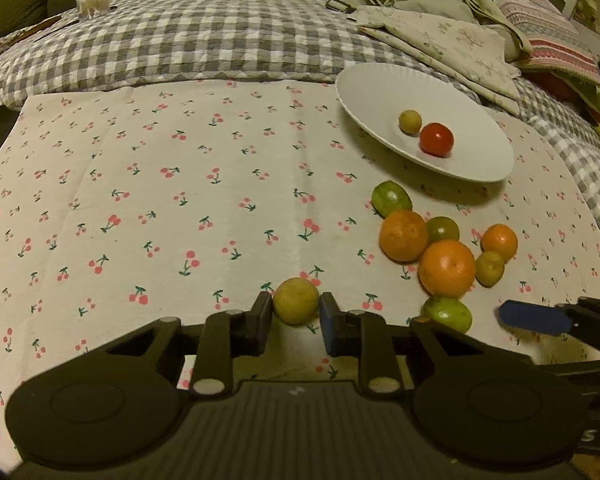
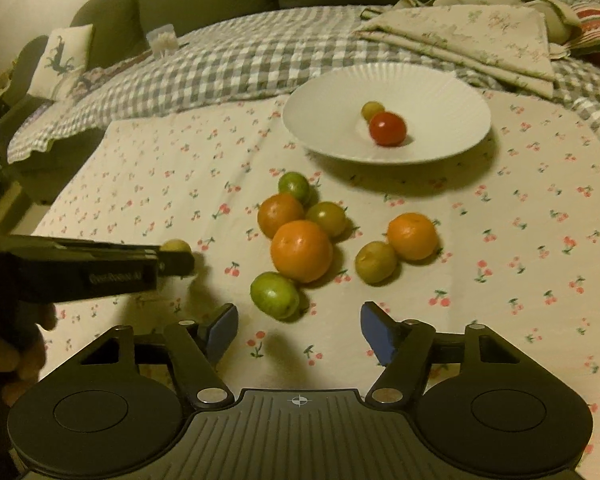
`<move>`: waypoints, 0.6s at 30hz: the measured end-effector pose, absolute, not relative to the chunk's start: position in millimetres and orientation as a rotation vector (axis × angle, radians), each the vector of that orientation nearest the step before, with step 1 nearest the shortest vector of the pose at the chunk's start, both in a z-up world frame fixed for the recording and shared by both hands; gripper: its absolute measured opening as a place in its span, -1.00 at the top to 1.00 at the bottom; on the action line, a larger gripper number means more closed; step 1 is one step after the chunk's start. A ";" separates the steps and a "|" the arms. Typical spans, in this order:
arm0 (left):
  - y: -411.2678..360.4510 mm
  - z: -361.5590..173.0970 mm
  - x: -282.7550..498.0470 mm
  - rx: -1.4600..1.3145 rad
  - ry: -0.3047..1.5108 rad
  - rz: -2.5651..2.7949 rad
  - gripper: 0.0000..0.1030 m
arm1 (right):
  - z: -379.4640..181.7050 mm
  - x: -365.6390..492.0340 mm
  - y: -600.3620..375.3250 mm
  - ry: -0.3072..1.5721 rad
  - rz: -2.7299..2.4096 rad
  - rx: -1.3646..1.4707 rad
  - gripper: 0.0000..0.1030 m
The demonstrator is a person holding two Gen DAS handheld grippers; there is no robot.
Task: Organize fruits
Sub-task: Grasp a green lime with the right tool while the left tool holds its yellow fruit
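1. Cherry-print cloth [image 1: 180,200] covers the work surface, with a checked quilt [image 1: 180,40] behind it and a white plate [image 1: 380,92] at upper right in the left wrist view.
2. Left gripper [image 1: 296,312] is clenched on a yellow-green fruit [image 1: 296,300] at lower centre; lift it straight, then carry it over the plate's rim before letting go.
3. Right gripper [image 2: 298,326] stands released, nothing between its jaws; the green fruit [image 2: 274,294] lies just beyond them.

White plate [image 2: 440,92] — cherry-print cloth [image 1: 160,200] — orange oranges [image 2: 301,250].
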State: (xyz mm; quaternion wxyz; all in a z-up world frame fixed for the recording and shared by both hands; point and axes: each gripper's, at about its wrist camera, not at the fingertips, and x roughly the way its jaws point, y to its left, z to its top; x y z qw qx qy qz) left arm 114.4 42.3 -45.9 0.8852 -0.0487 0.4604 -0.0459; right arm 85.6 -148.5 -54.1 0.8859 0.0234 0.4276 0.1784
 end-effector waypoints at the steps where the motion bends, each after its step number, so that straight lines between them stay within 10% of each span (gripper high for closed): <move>1: 42.5 -45.8 114.4 -0.104 0.958 -0.094 0.54 | -56.4 86.4 -145.9 0.883 0.371 0.042 -0.26; 7: 43.2 -44.5 113.9 -0.106 0.954 -0.083 0.54 | -65.6 92.2 -132.3 0.840 0.377 0.019 -0.10; 12: 44.5 -43.8 113.9 -0.109 0.952 -0.077 0.54 | -72.0 91.3 -121.6 0.831 0.393 -0.041 0.42; 18: 44.1 -41.1 113.2 -0.104 0.939 -0.074 0.54 | -68.2 87.7 -119.9 0.845 0.400 -0.040 0.43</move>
